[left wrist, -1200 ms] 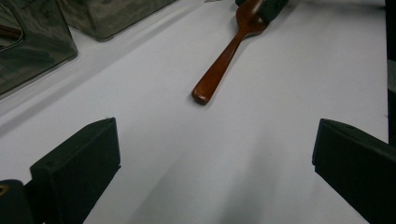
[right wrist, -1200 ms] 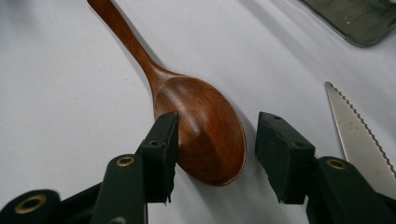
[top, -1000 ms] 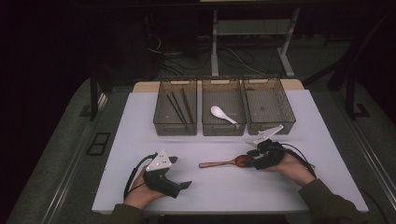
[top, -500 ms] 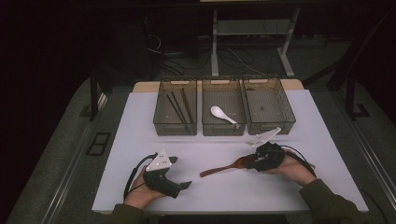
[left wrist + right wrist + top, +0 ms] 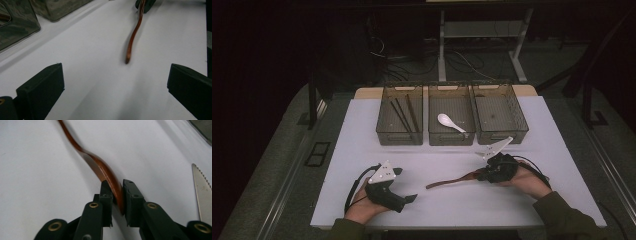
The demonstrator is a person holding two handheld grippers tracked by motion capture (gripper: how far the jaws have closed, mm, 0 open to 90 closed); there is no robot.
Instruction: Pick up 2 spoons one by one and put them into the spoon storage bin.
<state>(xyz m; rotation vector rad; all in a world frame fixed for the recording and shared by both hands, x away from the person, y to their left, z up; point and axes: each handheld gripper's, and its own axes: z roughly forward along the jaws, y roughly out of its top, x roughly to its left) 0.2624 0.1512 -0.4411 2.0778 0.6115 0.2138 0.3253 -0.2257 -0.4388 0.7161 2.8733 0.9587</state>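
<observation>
Grip spoon [image 5: 100, 168] firmly at bowl end before lifting; keep level, handle clear of bench [image 5: 362, 130], carry toward trays [image 5: 451, 120] at 12 o'clock. Right gripper [image 5: 117, 192]: jaws just closing, now clamped on spoon bowl. Left gripper [image 5: 409, 199]: released, jaws wide, holding nothing, at 7 o'clock

The white table [image 5: 362, 150] holds three see-through boxes [image 5: 451, 121] far ahead of the jaws. The brown wooden spoon [image 5: 100, 168] sits between the right jaws.
</observation>
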